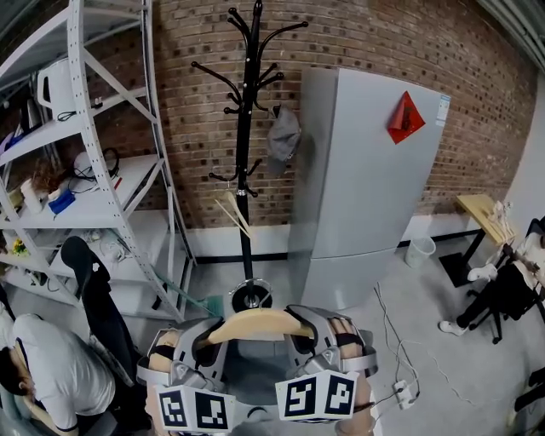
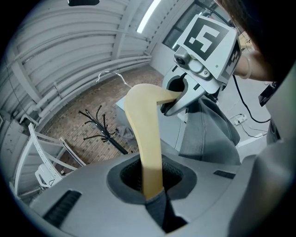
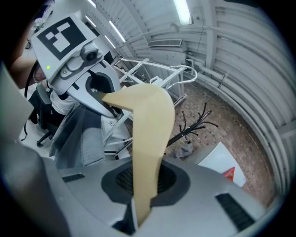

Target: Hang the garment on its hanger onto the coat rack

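Carry step: left gripper [image 1: 198,342] and right gripper [image 1: 318,337] each clamp one end of the wooden hanger [image 1: 255,324], its garment [image 2: 208,132] hanging below them, with the coat rack [image 1: 246,128] well ahead; next, advance and lift the hook [image 2: 110,75] onto it.

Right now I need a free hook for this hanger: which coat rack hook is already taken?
The middle-tier hook beside the grey fridge: a grey cap hangs from it, while the top hooks are bare.
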`<state>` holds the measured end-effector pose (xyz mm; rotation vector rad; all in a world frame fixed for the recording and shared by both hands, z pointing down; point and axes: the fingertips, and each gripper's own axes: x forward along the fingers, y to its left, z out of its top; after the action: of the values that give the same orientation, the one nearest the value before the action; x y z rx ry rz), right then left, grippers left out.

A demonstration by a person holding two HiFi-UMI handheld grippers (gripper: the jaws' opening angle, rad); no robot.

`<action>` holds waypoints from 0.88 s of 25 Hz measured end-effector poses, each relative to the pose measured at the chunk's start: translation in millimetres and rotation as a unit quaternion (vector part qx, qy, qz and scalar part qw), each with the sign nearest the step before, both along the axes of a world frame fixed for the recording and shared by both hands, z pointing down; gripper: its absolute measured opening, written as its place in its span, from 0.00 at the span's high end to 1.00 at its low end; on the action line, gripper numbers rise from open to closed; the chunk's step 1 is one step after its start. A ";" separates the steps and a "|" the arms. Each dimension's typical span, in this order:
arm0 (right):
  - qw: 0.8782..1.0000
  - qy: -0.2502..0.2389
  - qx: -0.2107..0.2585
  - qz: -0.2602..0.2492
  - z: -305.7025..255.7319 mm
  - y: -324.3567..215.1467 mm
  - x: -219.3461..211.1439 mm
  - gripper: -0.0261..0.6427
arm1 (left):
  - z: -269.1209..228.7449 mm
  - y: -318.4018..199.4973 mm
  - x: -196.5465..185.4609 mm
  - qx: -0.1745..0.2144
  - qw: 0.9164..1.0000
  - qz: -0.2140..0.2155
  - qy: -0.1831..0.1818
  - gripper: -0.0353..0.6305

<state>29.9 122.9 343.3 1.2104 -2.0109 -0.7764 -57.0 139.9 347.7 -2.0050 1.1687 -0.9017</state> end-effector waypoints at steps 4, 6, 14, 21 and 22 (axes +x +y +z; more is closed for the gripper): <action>1.000 0.007 0.002 0.006 -2.9 -31.6 -16.7 0.90 | -3.2 -32.5 -16.8 0.003 1.000 0.005 -0.001 0.88; 1.000 0.011 0.001 0.007 -1.9 -45.0 -24.1 0.90 | -2.1 -46.9 -24.3 0.004 1.000 0.006 -0.001 0.88; 1.000 0.019 -0.006 0.006 3.6 -83.4 -44.3 0.90 | 3.0 -90.5 -44.2 0.002 1.000 0.004 0.001 0.88; 1.000 0.015 -0.002 0.009 6.8 -122.6 -42.5 0.90 | 7.7 -126.6 -42.0 0.002 1.000 0.012 0.005 0.88; 1.000 0.014 -0.001 0.008 6.9 -130.2 -41.3 0.90 | 8.2 -134.1 -40.5 0.003 1.000 0.012 0.005 0.88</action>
<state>-11.4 -7.3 350.2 1.2077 -1.9764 -0.7787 -97.5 5.8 356.0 -2.0168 1.1483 -0.8775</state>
